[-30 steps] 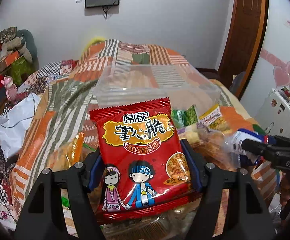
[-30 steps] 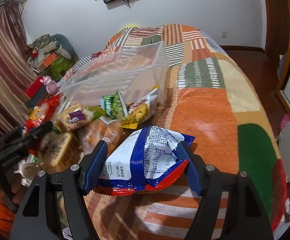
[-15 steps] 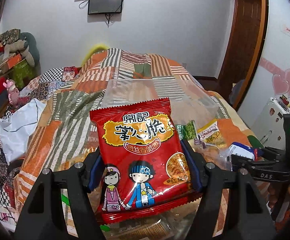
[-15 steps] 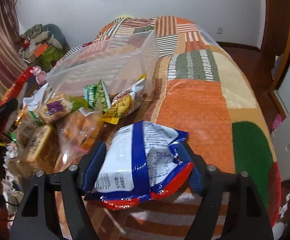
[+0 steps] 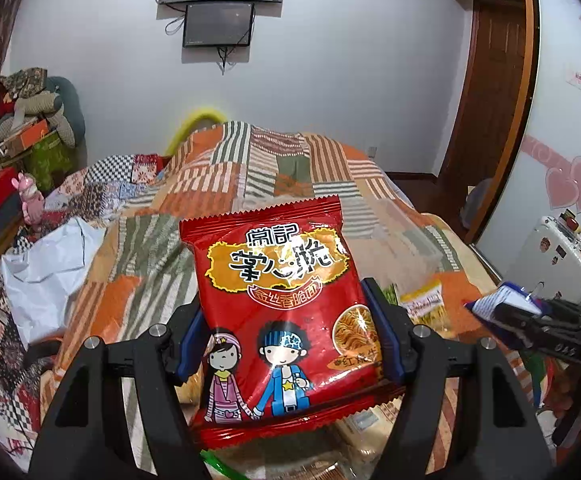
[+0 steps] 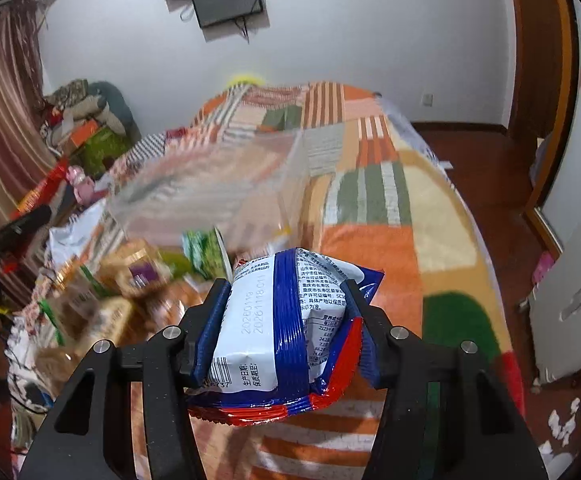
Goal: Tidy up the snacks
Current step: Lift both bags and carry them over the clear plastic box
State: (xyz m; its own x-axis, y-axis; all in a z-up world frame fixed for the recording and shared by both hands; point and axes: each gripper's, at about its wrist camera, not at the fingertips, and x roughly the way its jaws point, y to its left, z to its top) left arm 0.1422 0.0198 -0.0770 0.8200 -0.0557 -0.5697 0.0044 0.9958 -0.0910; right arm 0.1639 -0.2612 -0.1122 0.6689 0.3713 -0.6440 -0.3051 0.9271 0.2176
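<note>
My left gripper is shut on a red noodle snack packet with two cartoon children on it, held above the bed. My right gripper is shut on a blue, white and red snack packet, also raised; that packet shows at the right of the left wrist view. A clear plastic bin stands on the patchwork bedspread ahead. Several loose snack packs lie in front of the bin, to the left of my right gripper.
A white plastic bag lies on the bed's left side. Boxes and clutter are stacked by the left wall. A white cabinet stands right of the bed, and a wooden door frame is behind it.
Both grippers have lifted with their packets. The right gripper has closed tighter on the blue packet, crumpling it. The bin and snack pile now sit lower and farther in both views.
</note>
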